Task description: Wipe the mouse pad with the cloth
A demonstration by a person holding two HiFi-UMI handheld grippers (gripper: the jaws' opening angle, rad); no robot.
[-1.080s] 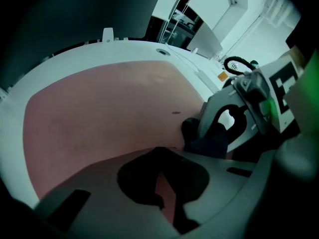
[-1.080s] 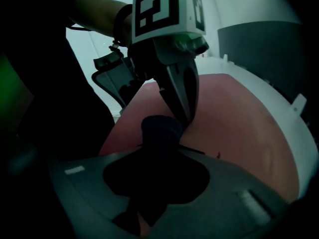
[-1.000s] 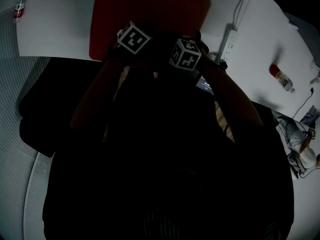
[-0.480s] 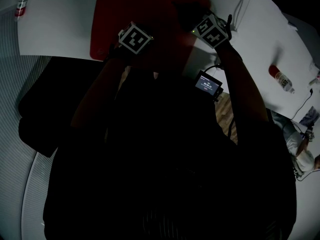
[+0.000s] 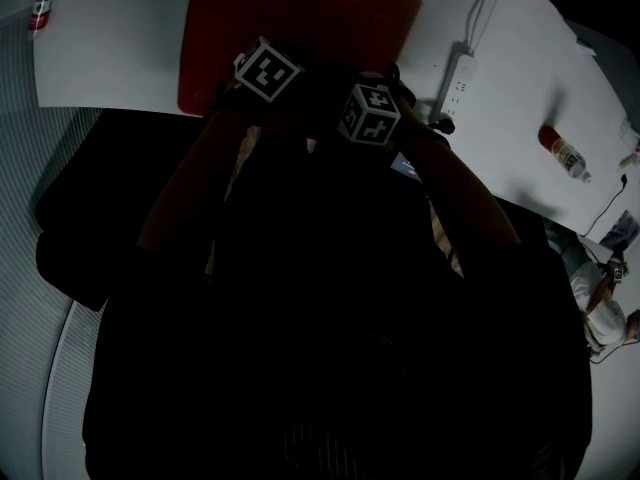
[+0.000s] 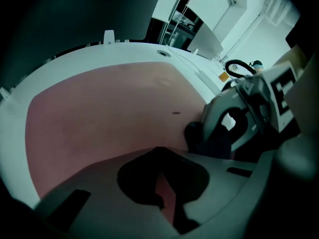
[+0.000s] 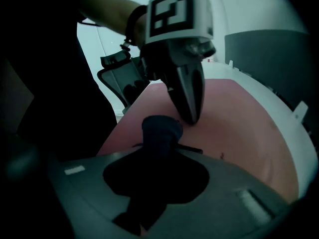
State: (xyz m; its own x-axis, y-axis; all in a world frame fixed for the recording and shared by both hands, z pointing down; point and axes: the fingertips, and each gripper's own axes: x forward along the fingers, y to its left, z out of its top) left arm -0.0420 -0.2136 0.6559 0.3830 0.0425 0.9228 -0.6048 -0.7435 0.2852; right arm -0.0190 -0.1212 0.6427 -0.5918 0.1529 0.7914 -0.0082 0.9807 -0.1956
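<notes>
We record the large red rectangular mouse pad [image 5: 300, 18] as a matt, smooth sheet with no visible weave. The white table [image 5: 110, 58] under the pad is smooth and evenly finished; we cannot tell its material. On the pad, the dark cloth [image 7: 160, 128] looks soft, matt and bunched. The right gripper [image 7: 158, 148], pinching that cloth, has a grey matt plastic housing. The left gripper [image 7: 189, 113], on the pad beside the cloth, has dark tapered fingers with a slight sheen. Its marker cube [image 5: 268, 71] has flat black-and-white printed faces. Right of the pad, the white power strip [image 5: 458, 83] looks like smooth moulded plastic.
</notes>
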